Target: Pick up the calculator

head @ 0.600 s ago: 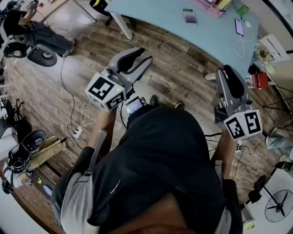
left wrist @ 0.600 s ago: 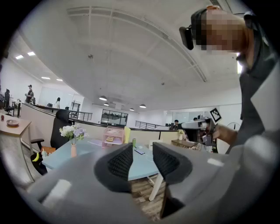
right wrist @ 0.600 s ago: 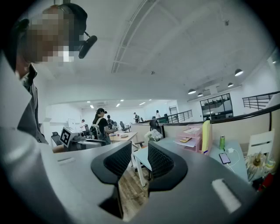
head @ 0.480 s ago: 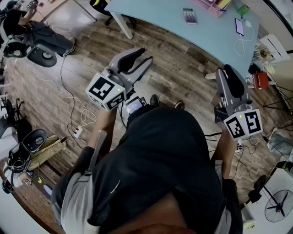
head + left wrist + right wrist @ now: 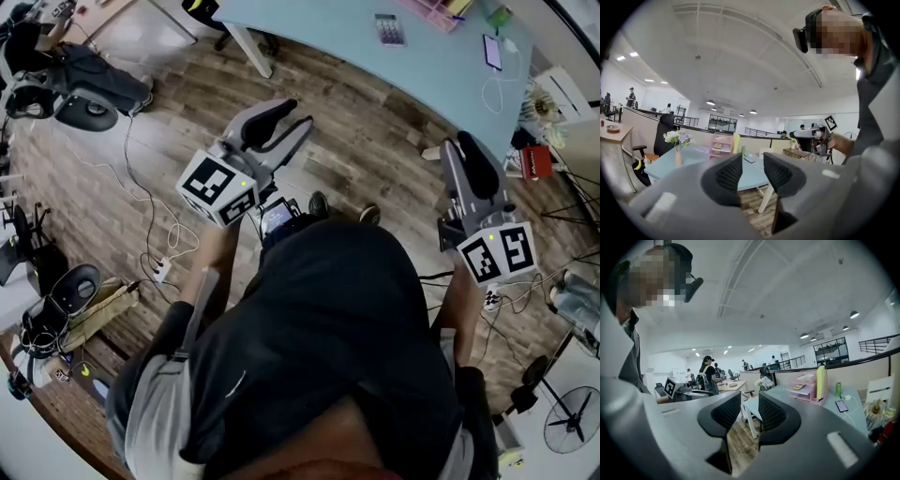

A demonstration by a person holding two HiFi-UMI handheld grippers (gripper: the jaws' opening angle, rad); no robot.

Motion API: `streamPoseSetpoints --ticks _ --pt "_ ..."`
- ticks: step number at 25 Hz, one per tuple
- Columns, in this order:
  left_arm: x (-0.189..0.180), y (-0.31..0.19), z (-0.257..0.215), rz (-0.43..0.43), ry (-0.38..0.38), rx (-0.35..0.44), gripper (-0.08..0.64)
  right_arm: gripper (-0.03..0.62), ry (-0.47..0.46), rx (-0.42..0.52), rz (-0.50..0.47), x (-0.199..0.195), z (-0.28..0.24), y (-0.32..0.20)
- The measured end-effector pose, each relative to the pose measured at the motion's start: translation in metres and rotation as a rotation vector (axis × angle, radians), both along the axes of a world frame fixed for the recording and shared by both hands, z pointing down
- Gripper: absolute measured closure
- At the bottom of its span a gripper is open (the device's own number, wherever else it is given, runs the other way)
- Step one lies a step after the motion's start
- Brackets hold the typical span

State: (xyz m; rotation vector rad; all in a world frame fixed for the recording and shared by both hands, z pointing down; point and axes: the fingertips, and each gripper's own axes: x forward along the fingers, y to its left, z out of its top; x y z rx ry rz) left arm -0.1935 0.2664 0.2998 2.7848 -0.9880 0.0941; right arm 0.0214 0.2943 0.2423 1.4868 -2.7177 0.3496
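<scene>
The calculator (image 5: pixel 388 30) lies flat on the light blue table (image 5: pixel 337 28) at the top of the head view, well ahead of both grippers. My left gripper (image 5: pixel 285 118) is held over the wooden floor, pointing toward the table, short of its near edge. In the left gripper view its jaws (image 5: pixel 753 171) stand apart with nothing between them. My right gripper (image 5: pixel 458 146) hovers to the right, also short of the table. The right gripper view shows it open (image 5: pixel 750 411) and empty. Neither gripper view shows the calculator.
A phone (image 5: pixel 490 53) with a white cable and a pink organizer (image 5: pixel 427 11) sit on the table near the calculator. A white table leg (image 5: pixel 248 52) stands ahead of the left gripper. Cables and a power strip (image 5: pixel 157 272) lie on the floor at left; a fan (image 5: pixel 572 422) stands lower right.
</scene>
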Motion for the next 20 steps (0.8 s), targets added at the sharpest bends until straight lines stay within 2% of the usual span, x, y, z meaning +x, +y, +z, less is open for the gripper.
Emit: streamPoseSetpoints --ticks 4,14,20 --pt "-0.001 -0.007 0.004 0.009 0.001 0.002 0.372 0.472 -0.007 -0.001 0.005 -0.003 0.001 -0.005" --pt "-0.011 -0.021 0.001 0.035 -0.007 0.016 0.373 0.472 -0.108 -0.007 0.031 -0.014 -0.002 -0.018" --pt "0.003 -0.037 0.006 0.016 -0.024 0.014 0.373 0.473 -0.119 -0.043 0.014 0.003 0.013 -0.035"
